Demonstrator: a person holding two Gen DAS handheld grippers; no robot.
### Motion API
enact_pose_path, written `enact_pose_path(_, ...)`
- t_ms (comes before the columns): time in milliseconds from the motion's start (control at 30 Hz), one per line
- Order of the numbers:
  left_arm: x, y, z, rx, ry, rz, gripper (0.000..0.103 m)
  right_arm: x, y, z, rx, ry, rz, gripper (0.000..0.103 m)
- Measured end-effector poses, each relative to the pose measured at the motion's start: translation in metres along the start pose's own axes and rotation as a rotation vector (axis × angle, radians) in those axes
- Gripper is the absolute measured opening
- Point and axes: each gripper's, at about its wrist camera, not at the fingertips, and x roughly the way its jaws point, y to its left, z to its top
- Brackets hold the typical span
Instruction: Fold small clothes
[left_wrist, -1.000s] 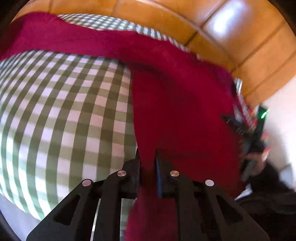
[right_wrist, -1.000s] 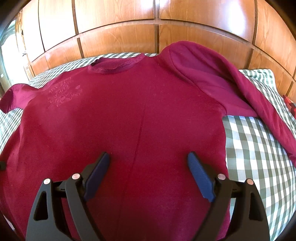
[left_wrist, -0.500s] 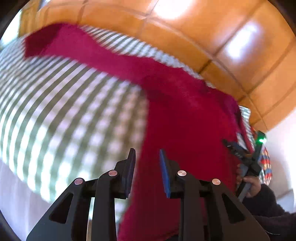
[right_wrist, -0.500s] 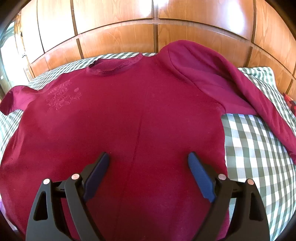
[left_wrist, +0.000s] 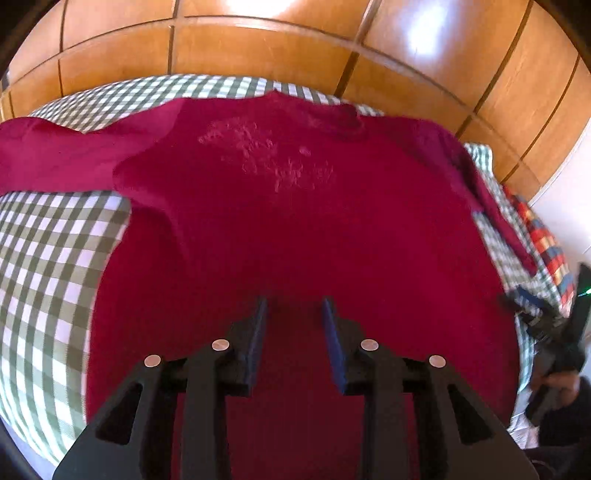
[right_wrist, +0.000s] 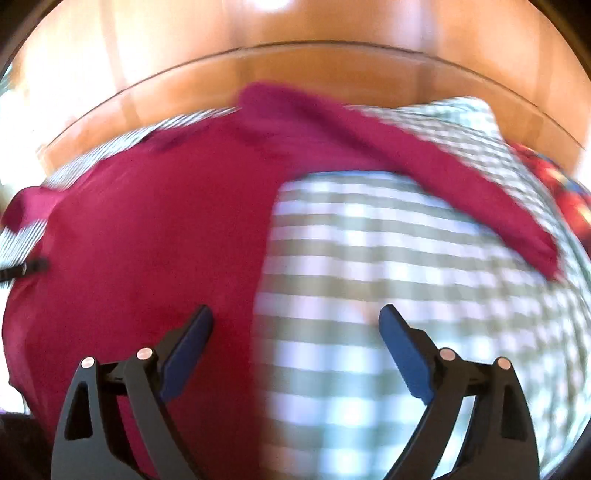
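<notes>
Crimson long-sleeved sweatshirt (left_wrist: 295, 229) flat on checked bedspread (left_wrist: 48, 258), collar away. Left gripper (left_wrist: 293, 317) part-spread, empty, over hem; right gripper (right_wrist: 295, 328) wide apart at its side edge.

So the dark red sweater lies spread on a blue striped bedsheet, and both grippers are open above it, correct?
Not quite: the bedsheet is green-and-white checked, not blue striped, as the left wrist view shows clearly. The rest holds: the dark red sweater lies spread on it, and the left gripper and right gripper are both open.
</notes>
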Motion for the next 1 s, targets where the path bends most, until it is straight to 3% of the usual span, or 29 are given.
enact_pose_path(200, 0.011, 0.005, -0.001, -0.045, 0.011, -0.016, 0.035, -0.011, -0.099, 0.012, 0.031, -0.037, -0.372, 0.074)
enact_pose_path(333, 0.014, 0.000, 0.000, -0.043, 0.012, -0.025, 0.047, 0.005, -0.137, 0.029, -0.010, -0.013, -0.463, 0.070)
enact_pose_path(367, 0.015, -0.002, 0.000, -0.037, 0.012, -0.021, 0.051, 0.013, -0.142, 0.032, -0.029, 0.004, -0.479, 0.065)
enact_pose_path(400, 0.016, -0.005, 0.001, -0.030, 0.014, -0.014, 0.053, 0.027, -0.149, 0.037, -0.053, 0.051, -0.487, 0.051)
enact_pose_path(467, 0.017, -0.009, 0.003, -0.020, 0.017, -0.002, 0.055, 0.042, -0.163, 0.038, -0.069, 0.109, -0.460, 0.037)
enact_pose_path(500, 0.018, -0.010, 0.003, -0.016, 0.019, 0.003, 0.055, 0.045, -0.165, 0.039, -0.078, 0.115, -0.449, 0.018)
enact_pose_path(567, 0.017, -0.008, 0.004, -0.025, 0.022, -0.004, 0.055, 0.049, -0.168, 0.050, -0.082, 0.167, -0.448, 0.011)
enact_pose_path(633, 0.016, -0.005, 0.005, -0.044, 0.025, -0.021, 0.055, 0.041, -0.182, 0.065, 0.009, 0.189, -0.385, 0.010)
enact_pose_path(867, 0.013, 0.004, 0.006, -0.088, 0.021, -0.077, 0.055, -0.042, -0.271, 0.130, 0.487, 0.047, -0.278, 0.010)
enact_pose_path(1000, 0.009, 0.007, 0.006, -0.109, 0.010, -0.106, 0.055, -0.037, -0.258, 0.150, 0.446, 0.137, -0.266, 0.010)
